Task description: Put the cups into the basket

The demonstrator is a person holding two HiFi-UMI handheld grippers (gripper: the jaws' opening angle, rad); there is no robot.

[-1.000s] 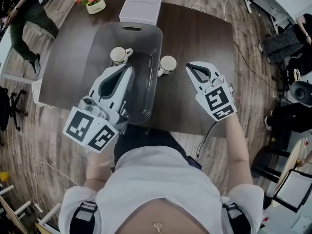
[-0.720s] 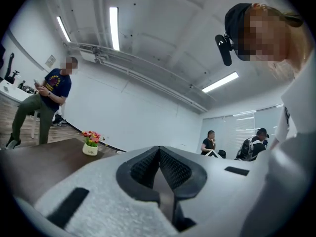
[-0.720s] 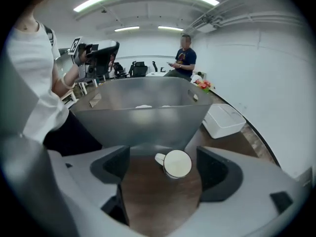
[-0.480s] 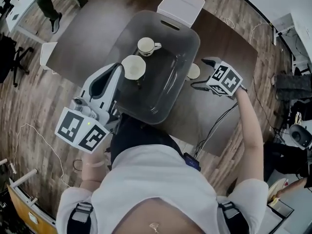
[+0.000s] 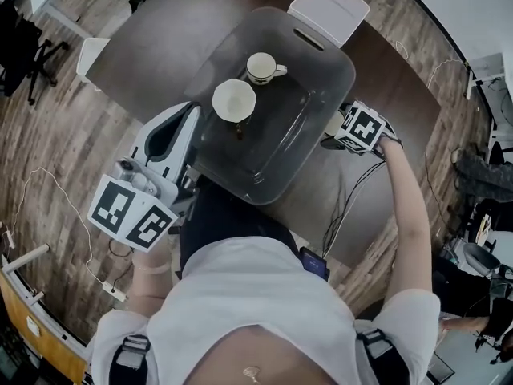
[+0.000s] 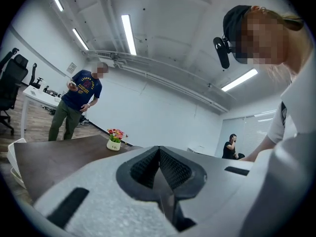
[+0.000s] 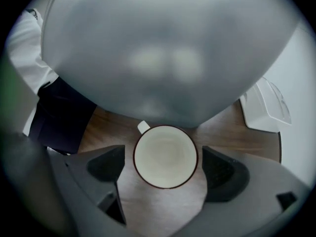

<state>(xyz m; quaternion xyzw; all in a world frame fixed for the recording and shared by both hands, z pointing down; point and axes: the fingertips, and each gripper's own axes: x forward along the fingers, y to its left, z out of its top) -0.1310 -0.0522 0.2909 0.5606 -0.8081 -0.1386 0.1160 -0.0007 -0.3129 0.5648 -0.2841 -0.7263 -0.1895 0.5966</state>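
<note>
A grey see-through basket (image 5: 309,127) stands on the dark table (image 5: 152,38). One white cup (image 5: 263,67) with a handle sits at its far end. A second white cup (image 5: 234,100) shows in its left part, just beyond my left gripper (image 5: 195,112). The left gripper (image 6: 159,167) points level, with its pads shut together and nothing between them. My right gripper (image 5: 337,131) points down beside the basket's right wall. Its jaws have just been opening, and the right gripper (image 7: 165,167) now stands open round a third, dark-rimmed white cup (image 7: 165,156) with a small gap at each pad.
A white box (image 5: 329,10) lies against the basket's far end. Black cables (image 5: 353,191) run over the table's near right part. A small flower pot (image 6: 114,141) stands at the far table edge. A person (image 6: 79,102) stands beyond the table, and another sits further back.
My right gripper has tipped down and dropped over the cup beside the basket. My left gripper has drawn back off the basket, and a second cup now shows there.
</note>
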